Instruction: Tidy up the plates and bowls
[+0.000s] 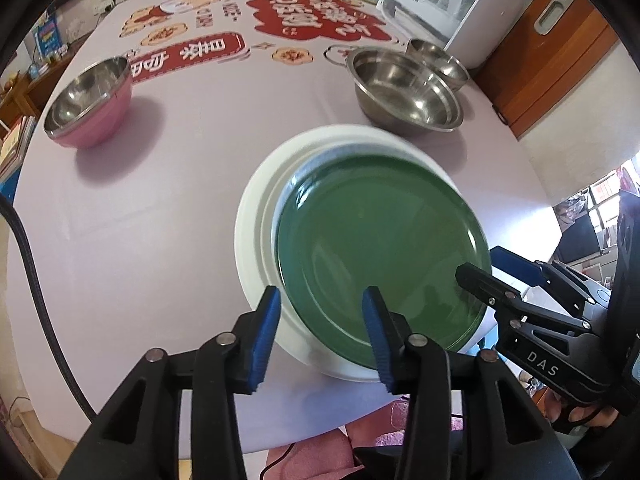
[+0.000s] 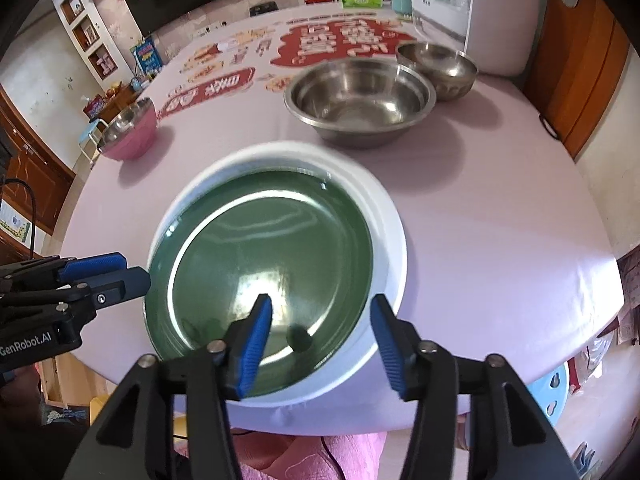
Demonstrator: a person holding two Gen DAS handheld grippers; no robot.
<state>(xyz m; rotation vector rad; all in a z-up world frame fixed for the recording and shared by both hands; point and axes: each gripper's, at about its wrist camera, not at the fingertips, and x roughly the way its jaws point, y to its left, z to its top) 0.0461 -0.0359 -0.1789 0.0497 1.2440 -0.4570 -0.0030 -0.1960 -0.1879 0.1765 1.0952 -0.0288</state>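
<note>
One green plate (image 1: 380, 248) is lying face up, slightly tilted, in one white plate (image 1: 256, 240) near the desk's (image 1: 140, 220) front edge. Beyond the green plate three bowls are standing upright: two steel bowls (image 1: 408, 92) touching, one pink bowl (image 1: 88, 104) well apart. The left hand-held gripper (image 1: 320, 332) and right hand-held gripper (image 2: 320, 340) are each gaping partly open, straddling the green plate's near rim, gripping nothing.

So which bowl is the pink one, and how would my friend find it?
Start at the round table with the pale lilac cloth and find the green plate on the white plate near its front edge. Look far left of those, away from the two all-steel bowls on the right. The bowl standing alone there is steel inside but pink outside.
</note>
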